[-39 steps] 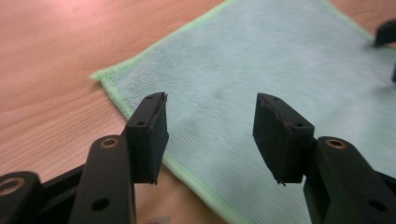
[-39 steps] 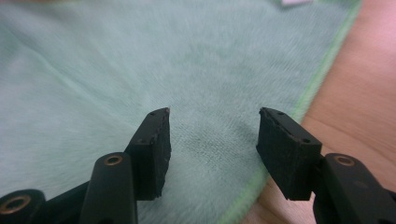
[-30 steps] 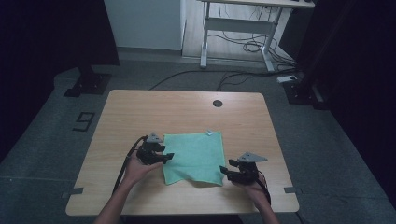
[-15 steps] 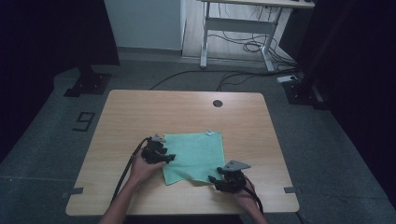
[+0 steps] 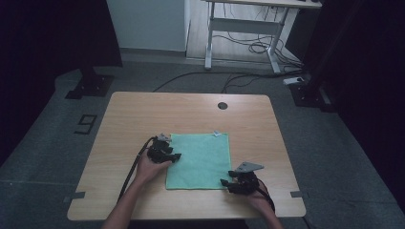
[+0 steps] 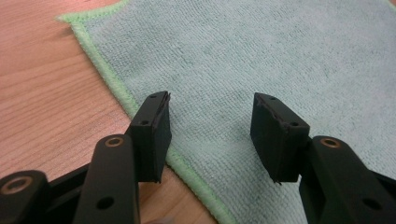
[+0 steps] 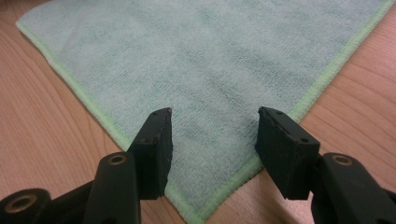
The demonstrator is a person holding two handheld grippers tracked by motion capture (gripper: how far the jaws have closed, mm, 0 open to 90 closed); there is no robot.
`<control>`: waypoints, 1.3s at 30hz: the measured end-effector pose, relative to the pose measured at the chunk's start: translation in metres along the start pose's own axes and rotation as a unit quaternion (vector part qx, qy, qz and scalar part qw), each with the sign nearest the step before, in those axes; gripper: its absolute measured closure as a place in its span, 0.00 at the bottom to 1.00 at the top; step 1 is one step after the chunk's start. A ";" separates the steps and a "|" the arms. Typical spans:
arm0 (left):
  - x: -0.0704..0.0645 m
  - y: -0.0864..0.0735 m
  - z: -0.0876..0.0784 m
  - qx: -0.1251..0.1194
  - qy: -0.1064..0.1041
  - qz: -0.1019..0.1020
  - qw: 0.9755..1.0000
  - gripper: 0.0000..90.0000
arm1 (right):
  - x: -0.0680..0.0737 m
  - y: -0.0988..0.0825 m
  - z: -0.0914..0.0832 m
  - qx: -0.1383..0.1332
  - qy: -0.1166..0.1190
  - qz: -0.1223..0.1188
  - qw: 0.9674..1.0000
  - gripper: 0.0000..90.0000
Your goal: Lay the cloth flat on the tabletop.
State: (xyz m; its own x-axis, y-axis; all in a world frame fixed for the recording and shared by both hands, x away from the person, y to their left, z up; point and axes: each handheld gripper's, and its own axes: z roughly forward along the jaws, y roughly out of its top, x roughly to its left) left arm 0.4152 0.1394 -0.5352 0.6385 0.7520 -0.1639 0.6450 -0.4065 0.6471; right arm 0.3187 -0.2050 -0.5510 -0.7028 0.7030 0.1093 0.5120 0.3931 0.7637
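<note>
Change since a second ago: the right gripper [image 5: 228, 182] has slid in from the table's right part to the cloth's near right corner; the left gripper [image 5: 174, 156] has crept inward and down along the cloth's left edge; the cloth itself lies as it did.
Cloth: a green cloth [image 5: 199, 160] lies flat and square on the near middle of the wooden table [image 5: 143, 109], a small white tag at its far edge.
Left gripper: in the left gripper view its jaws stand apart and empty, low over the cloth's left hem [image 6: 116, 88], one jaw near the edge, the other over the weave; nothing is pinched.
Right gripper: in the right gripper view its jaws are spread and empty, straddling the near right corner [image 7: 198, 212], the tip of which lies just below them.
Step in hand: lining up both grippers on the cloth, most likely to lift an edge for a fold; no grasp is made yet.
Next move calls for: lowering each pair of jaws until one pad slips under the hem, then closing on a single layer; the flat weave gives little to catch, so a shallow angle at corner and edge should help.
Surroundings: the table's round cable hole [image 5: 222, 105] is well beyond the cloth; grey floor around.
</note>
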 end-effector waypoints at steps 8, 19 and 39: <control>-0.002 -0.002 -0.001 0.000 -0.001 0.002 1.000 0.52 | 0.010 0.004 -0.002 -0.008 -0.011 -0.008 1.000 0.48; -0.005 -0.004 -0.001 -0.007 0.005 0.001 1.000 0.52 | 0.044 0.041 0.040 -0.015 -0.003 -0.024 1.000 0.45; -0.034 -0.011 0.002 -0.007 0.005 0.033 0.999 0.52 | 0.053 0.014 0.030 -0.001 -0.036 -0.030 0.999 0.40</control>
State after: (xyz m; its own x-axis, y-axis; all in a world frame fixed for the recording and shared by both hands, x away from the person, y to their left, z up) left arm 0.3875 0.1172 -0.5378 0.6753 0.7290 -0.1120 0.5947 -0.4484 0.6673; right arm 0.3036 -0.1444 -0.5533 -0.6949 0.7190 0.0163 0.4687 0.4356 0.7685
